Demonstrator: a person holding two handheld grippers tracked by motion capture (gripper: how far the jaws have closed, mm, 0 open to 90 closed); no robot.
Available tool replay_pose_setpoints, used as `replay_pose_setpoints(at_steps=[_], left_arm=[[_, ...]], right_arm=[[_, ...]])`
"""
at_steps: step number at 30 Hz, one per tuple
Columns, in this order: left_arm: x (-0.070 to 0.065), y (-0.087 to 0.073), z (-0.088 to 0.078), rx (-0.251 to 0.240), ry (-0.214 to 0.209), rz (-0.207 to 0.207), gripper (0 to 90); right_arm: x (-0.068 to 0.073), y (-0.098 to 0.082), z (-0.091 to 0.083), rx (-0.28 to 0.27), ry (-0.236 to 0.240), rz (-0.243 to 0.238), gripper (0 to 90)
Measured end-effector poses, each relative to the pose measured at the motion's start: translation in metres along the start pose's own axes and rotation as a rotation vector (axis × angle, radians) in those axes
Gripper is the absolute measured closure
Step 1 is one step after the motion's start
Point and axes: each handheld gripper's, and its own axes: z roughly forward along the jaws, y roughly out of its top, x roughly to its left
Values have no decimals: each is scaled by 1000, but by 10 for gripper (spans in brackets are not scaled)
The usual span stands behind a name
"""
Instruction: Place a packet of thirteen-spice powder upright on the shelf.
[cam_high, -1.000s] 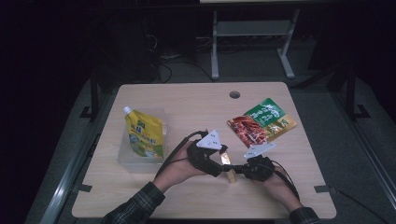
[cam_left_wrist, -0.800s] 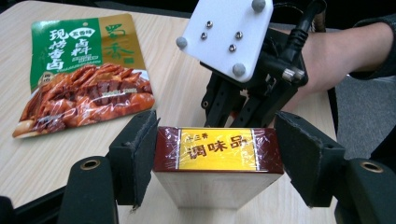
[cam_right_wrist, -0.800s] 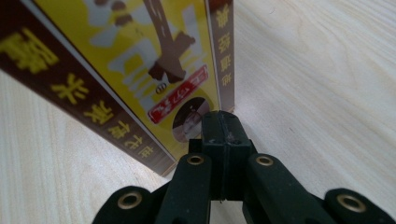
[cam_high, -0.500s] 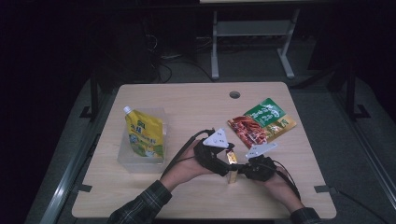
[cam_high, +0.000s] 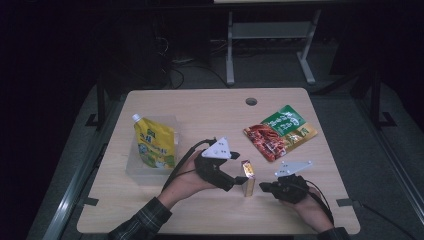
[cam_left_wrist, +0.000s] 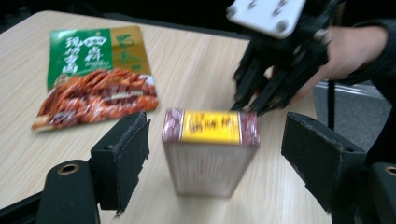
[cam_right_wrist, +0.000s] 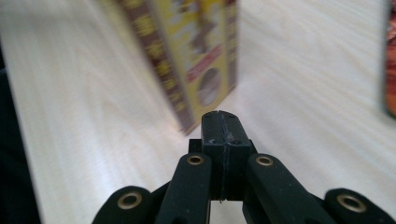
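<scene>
Fingers of the left gripper (cam_left_wrist: 215, 154), just spread wider, stand released either side of the upright yellow box (cam_high: 248, 177) at the near middle of the surface (cam_high: 210, 107), its long axis vertical; the right gripper (cam_right_wrist: 220, 122), clenched empty, points at the box's right side.

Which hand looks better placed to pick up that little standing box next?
Probably the left: its hand-held gripper has open jaws on either side of the box. The right one is shut, beside it.
</scene>
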Motion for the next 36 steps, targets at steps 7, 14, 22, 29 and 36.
replay_pose_setpoints(at_steps=[7, 14, 22, 29, 36], left_arm=[[-3, -28, -13, 40, 19, -35, 223], [-6, -64, -18, 91, 34, -81, 220], [-15, -100, -27, 128, 41, -146, 210], [-23, -117, -38, 130, 56, -183, 210], [-28, -119, -40, 133, 46, -179, 207]], right_arm=[[18, -7, 1, 22, 27, -16, 899], [26, -4, 10, 41, 36, -37, 900], [27, 1, 17, 57, 29, -45, 900], [22, 3, 19, 56, 5, -36, 900], [10, 8, 23, 46, -29, -18, 900]])
